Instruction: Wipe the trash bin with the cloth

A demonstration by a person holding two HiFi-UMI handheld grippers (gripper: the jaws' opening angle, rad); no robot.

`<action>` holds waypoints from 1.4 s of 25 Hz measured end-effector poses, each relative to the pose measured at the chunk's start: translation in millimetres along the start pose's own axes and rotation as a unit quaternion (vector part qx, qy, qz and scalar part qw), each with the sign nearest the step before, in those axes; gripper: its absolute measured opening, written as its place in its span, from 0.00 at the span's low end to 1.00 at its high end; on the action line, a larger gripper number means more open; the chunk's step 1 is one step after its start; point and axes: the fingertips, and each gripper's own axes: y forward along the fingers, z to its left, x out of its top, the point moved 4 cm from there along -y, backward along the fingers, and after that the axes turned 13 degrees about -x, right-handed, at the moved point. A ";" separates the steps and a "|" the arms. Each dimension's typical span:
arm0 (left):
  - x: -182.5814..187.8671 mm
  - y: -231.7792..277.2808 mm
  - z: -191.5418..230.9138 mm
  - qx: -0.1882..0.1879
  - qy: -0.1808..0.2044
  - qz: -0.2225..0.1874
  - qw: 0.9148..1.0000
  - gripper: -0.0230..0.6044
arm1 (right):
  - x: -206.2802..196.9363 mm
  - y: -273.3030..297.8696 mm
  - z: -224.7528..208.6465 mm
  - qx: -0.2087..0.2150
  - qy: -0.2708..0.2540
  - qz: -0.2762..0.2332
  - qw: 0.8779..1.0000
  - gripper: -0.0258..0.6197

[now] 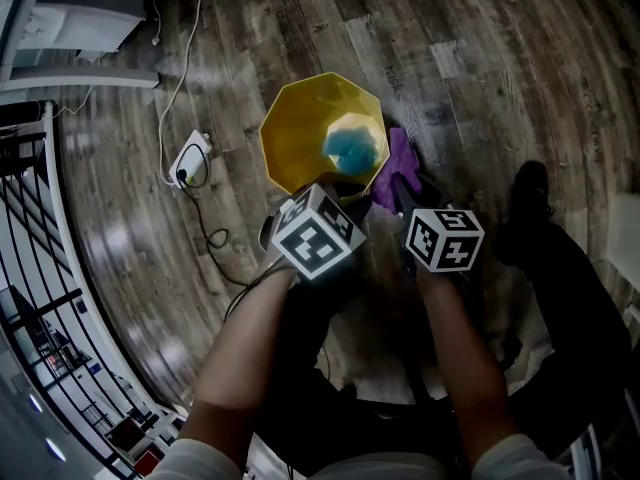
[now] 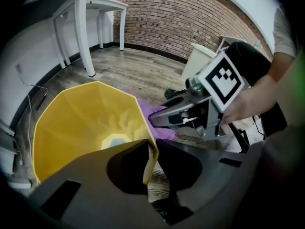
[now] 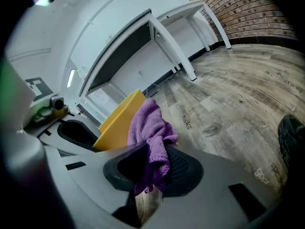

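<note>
A yellow faceted trash bin [image 1: 310,133] stands upright on the wood floor, with something blue [image 1: 355,150] at its bottom. My left gripper [image 2: 151,149] is shut on the near rim of the bin [image 2: 76,123], the thin yellow wall pinched between its jaws. My right gripper [image 3: 151,163] is shut on a purple cloth [image 3: 153,128], which hangs bunched against the outside of the bin [image 3: 119,118] on its right. In the head view the cloth [image 1: 398,158] shows beside the bin's right wall, just beyond the right gripper [image 1: 402,193].
A white power adapter [image 1: 190,160] with a trailing black cable lies on the floor left of the bin. White table legs [image 2: 86,32] and a brick wall [image 2: 190,18] stand behind it. A dark shoe [image 1: 528,193] rests to the right.
</note>
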 end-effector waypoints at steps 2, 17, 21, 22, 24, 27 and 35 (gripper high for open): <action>-0.6 -0.6 0.2 0.002 -0.002 -0.001 1.000 0.10 | -5.8 13.5 -5.8 -0.009 -0.009 0.015 1.000 0.18; 0.6 -3.3 1.7 0.009 -0.021 -0.013 1.000 0.10 | -48.4 105.2 -39.9 -0.063 -0.074 0.111 0.989 0.18; -0.4 -2.6 -0.2 0.006 -0.023 -0.015 1.000 0.10 | -64.5 132.3 -53.1 -0.079 -0.107 0.139 0.981 0.18; -0.2 -2.3 -0.4 0.007 -0.022 -0.015 1.000 0.10 | -68.2 137.4 -56.2 -0.084 -0.113 0.147 0.979 0.18; 0.2 -2.0 -0.7 0.007 -0.020 -0.016 1.000 0.10 | -74.2 145.6 -60.8 -0.090 -0.123 0.160 0.975 0.18; 0.3 -1.6 -1.2 0.011 -0.016 -0.015 1.000 0.10 | -80.7 153.7 -62.9 -0.093 -0.140 0.172 0.971 0.18; -0.9 -3.7 0.4 0.019 -0.006 -0.025 0.999 0.10 | -88.5 162.3 -66.9 -0.090 -0.160 0.188 0.965 0.18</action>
